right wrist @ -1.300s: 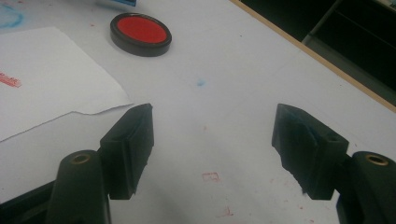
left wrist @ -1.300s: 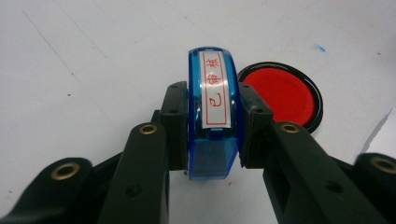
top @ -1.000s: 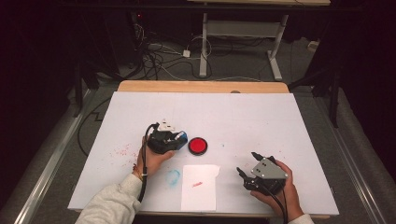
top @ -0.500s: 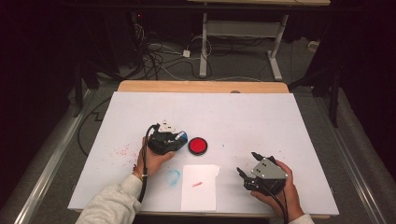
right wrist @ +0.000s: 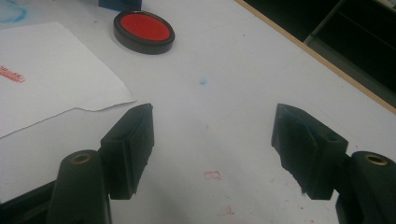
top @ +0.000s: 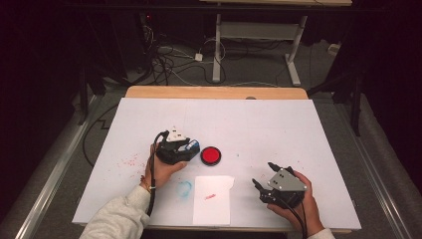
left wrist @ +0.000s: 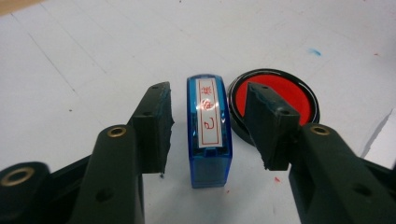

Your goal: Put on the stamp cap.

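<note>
Since a second ago our left gripper has been opening its jaws, which now stand off the blue stamp between them. On the white table it rests at nine o'clock of the red ink pad. At six o'clock the paper bears a red print, so stamping looks done. Our right gripper holds spread and empty.

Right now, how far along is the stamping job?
Done: the paper sheet already carries a red stamp mark. In hand: the left claw has just been opening; the blue stamp lies on the table between its jaws, with gaps on both sides, beside the red ink pad. The right claw is open and empty. Left: probably just pulling the left claw clear.
</note>
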A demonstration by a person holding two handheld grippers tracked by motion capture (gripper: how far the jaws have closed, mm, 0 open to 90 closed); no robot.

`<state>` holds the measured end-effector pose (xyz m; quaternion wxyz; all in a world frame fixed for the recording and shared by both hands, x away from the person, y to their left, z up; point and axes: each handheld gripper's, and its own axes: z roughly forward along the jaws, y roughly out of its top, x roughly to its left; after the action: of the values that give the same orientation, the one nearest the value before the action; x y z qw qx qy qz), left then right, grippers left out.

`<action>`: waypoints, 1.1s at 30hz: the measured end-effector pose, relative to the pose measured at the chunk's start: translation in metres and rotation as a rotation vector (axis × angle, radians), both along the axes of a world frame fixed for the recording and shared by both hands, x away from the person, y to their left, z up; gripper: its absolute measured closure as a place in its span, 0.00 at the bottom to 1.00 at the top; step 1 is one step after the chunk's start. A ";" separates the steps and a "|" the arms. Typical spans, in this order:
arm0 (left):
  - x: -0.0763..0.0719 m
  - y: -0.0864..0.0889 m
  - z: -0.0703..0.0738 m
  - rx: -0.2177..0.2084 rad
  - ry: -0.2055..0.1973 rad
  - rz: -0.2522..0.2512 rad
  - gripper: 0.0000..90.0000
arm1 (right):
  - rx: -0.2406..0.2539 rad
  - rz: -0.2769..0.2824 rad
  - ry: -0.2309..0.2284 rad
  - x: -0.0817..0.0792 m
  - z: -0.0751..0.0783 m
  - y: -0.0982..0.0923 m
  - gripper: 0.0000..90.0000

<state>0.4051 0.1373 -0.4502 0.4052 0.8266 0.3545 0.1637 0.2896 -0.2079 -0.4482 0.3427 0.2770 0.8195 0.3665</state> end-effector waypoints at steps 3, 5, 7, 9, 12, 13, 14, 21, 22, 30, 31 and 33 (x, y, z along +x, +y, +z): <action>-0.001 0.000 0.002 0.000 -0.022 -0.002 0.54 | -0.001 0.002 -0.001 0.000 0.000 0.000 0.34; -0.003 0.001 0.005 0.002 -0.045 0.005 0.52 | 0.000 0.001 -0.001 0.000 0.000 0.000 0.34; -0.004 0.001 0.007 -0.002 -0.061 0.006 0.50 | -0.002 0.001 -0.002 0.000 0.000 0.000 0.34; -0.005 0.002 0.009 -0.002 -0.079 0.009 0.48 | -0.002 0.001 -0.001 0.000 0.000 0.000 0.34; -0.007 0.002 0.011 -0.003 -0.097 0.003 0.44 | -0.002 0.002 -0.002 0.000 0.000 0.000 0.34; -0.008 0.001 0.012 -0.004 -0.104 0.001 0.43 | -0.002 0.001 -0.002 0.000 0.000 0.000 0.34; -0.009 0.001 0.014 -0.011 -0.108 -0.001 0.41 | -0.001 0.001 -0.002 0.000 0.000 0.000 0.34; -0.017 -0.005 0.019 0.005 -0.162 -0.033 0.29 | -0.001 0.000 -0.004 0.000 0.001 0.000 0.34; -0.018 -0.005 0.020 0.003 -0.169 -0.035 0.28 | -0.001 0.000 -0.004 0.000 0.001 0.000 0.34; -0.022 -0.008 0.022 0.019 -0.191 -0.069 0.22 | 0.004 0.003 -0.006 -0.001 0.001 0.000 0.34; -0.023 -0.008 0.023 0.020 -0.191 -0.078 0.22 | 0.005 0.004 -0.007 -0.001 0.002 0.000 0.34; -0.024 -0.009 0.024 0.027 -0.199 -0.086 0.22 | 0.012 0.003 -0.007 -0.001 0.002 0.000 0.34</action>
<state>0.3812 0.1287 -0.4265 0.4338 0.8261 0.2746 0.2321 0.2884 -0.2083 -0.4461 0.3433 0.2765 0.8166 0.3726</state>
